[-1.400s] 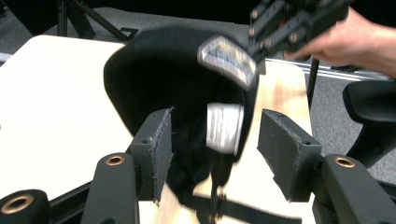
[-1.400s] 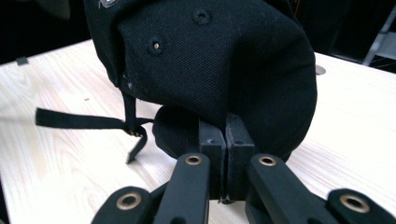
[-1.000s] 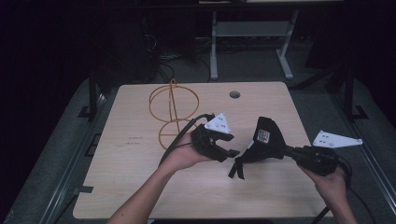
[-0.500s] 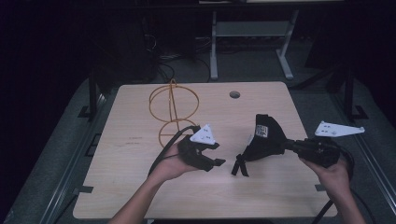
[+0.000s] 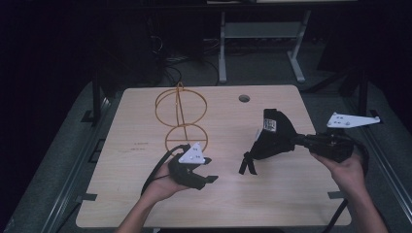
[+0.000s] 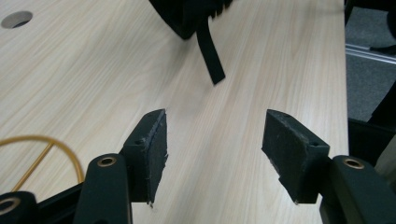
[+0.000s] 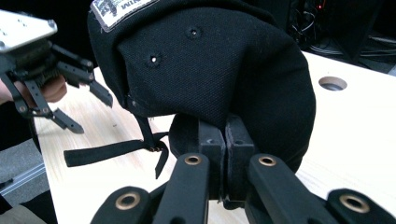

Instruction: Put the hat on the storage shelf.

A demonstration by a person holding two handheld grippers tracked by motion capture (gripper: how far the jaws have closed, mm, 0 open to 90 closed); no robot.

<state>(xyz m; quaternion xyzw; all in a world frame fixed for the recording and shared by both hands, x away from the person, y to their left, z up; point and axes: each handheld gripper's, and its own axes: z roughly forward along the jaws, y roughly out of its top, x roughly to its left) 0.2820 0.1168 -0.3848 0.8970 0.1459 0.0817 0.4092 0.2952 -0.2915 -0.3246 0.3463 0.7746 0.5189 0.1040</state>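
Note:
A black cap point(image 5: 273, 136) with a white label hangs tilted above the table's right half, its strap point(image 5: 247, 164) dangling. My right gripper point(image 5: 294, 141) is shut on the cap's edge, and the right gripper view shows its pads point(image 7: 212, 140) pinching the fabric of the cap point(image 7: 210, 60). My left gripper point(image 5: 209, 171) sits low over the table's front middle, apart from the cap. Its jaws have just been opening and stand open point(image 6: 215, 135) with nothing between them; the strap point(image 6: 210, 58) hangs ahead of them.
An orange wire stand point(image 5: 180, 114) of rings on a post rises left of centre on the wooden table point(image 5: 121, 194). A cable hole point(image 5: 244, 98) lies at the back. A metal frame point(image 5: 223, 43) stands on the floor behind.
My left gripper has drawn away from the cap, leftward and down toward the table's front, its jaws wider. The right hand has lifted the cap a little.

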